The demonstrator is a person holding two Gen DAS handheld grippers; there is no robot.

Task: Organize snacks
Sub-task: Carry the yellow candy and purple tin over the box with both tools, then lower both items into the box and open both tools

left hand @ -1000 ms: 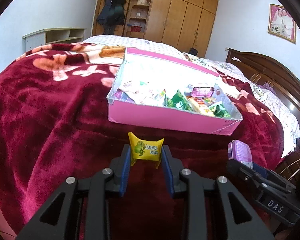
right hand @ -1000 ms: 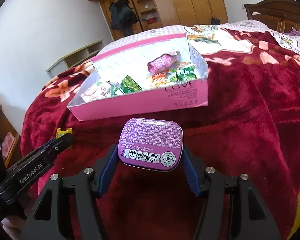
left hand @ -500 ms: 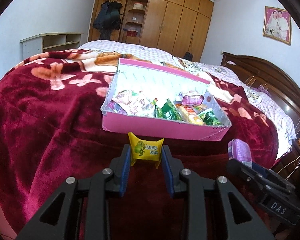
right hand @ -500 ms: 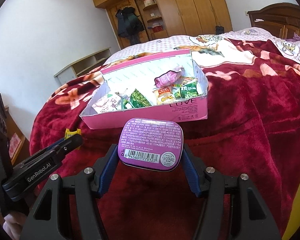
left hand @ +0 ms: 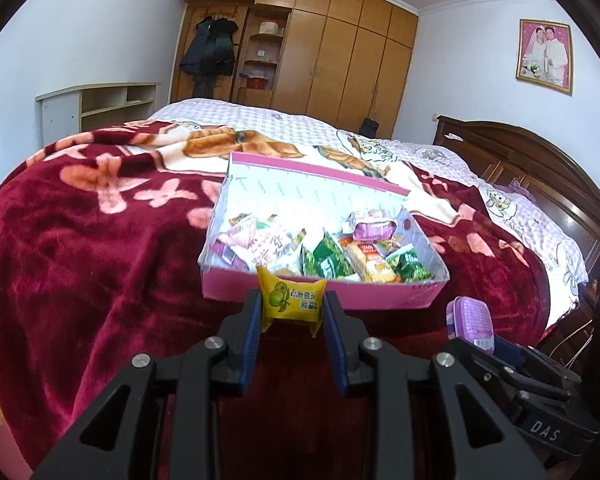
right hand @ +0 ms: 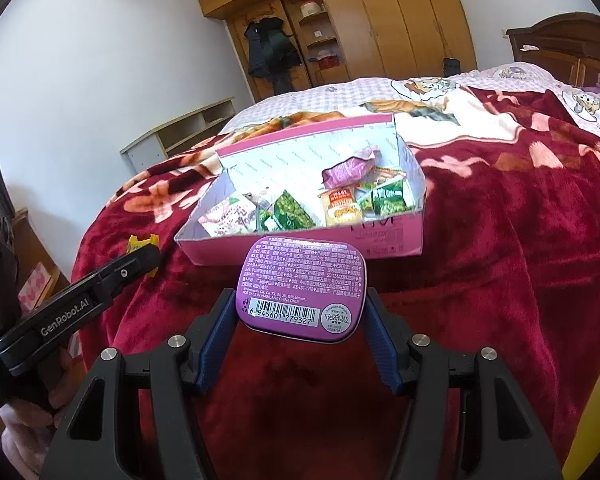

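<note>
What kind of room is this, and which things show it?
Most likely a home bedroom. The pink box of snacks sits on a bed with a dark wooden headboard, a built-in wardrobe fills the far wall, and a wedding photo hangs there.

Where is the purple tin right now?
The purple tin is clamped in the right hand-held gripper, above the red blanket, just before the pink box.

Plush blanket [left hand: 80, 264], glossy tin [right hand: 302, 288]
</note>
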